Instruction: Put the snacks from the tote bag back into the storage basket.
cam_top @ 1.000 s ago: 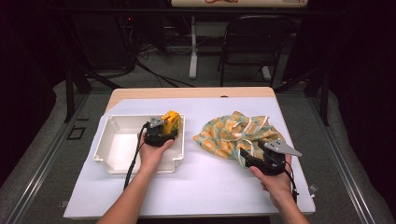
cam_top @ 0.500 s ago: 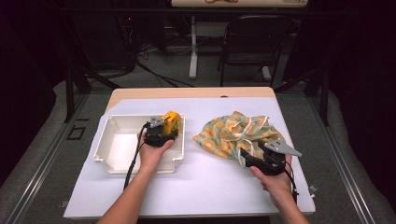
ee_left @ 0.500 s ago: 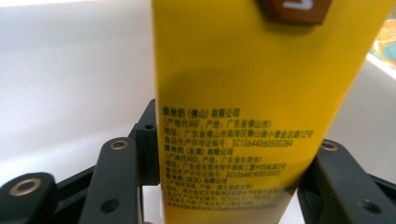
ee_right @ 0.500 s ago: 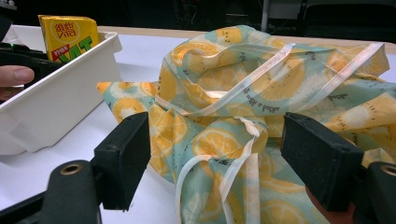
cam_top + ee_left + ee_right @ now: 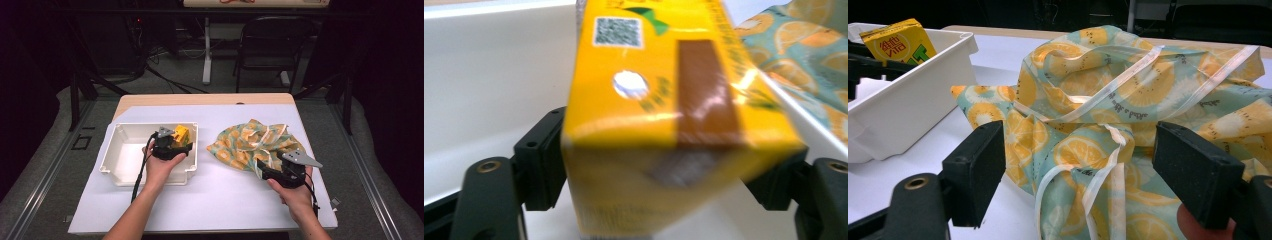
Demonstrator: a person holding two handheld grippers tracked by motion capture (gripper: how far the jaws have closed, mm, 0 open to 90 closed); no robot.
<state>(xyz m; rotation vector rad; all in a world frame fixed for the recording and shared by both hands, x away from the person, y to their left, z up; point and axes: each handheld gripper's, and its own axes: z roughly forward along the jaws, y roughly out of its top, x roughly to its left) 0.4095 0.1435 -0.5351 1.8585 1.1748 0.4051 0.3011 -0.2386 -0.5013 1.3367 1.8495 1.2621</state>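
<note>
Carton (image 5: pixel 181 133) inside bin (image 5: pixel 120 170) — upright

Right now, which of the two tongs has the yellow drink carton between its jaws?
The left tongs, over the white tray, with the yellow drink carton between jaws that have just been opening. The right tongs stand open at the fruit-print cloth bag.

Carton (image 5: pixel 181 134) in tray (image 5: pixel 120 170) (bag (image 5: pixel 252 145) right)

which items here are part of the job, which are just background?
In play: yellow drink carton between the left gripper jaws, which have just been opening; white bin; citrus-print cloth bag; right gripper, open.
Background: black chair, floor cables.
</note>
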